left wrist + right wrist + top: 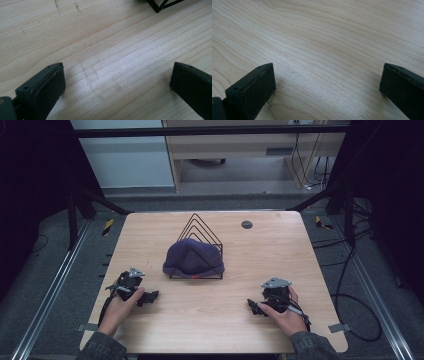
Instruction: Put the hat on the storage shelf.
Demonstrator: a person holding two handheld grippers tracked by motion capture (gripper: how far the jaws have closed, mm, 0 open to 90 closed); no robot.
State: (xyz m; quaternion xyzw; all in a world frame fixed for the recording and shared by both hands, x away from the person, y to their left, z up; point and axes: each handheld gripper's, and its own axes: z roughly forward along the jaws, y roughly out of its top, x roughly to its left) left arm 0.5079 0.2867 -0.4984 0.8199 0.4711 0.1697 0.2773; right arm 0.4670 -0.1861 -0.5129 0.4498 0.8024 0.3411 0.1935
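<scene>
A dark purple knit beanie lies on a black wire rack with triangular dividers, in the middle of the wooden table. My left gripper rests low on the table at the front left, held by a hand, a short way from the rack's front left corner. Its jaws stand wide apart over bare wood in the left gripper view, with a corner of the rack at the top edge. My right gripper sits at the front right, open over bare wood.
A small dark round disc sits in the table near the far edge. Black frame bars, cables on the floor and a cabinet stand beyond the table.
</scene>
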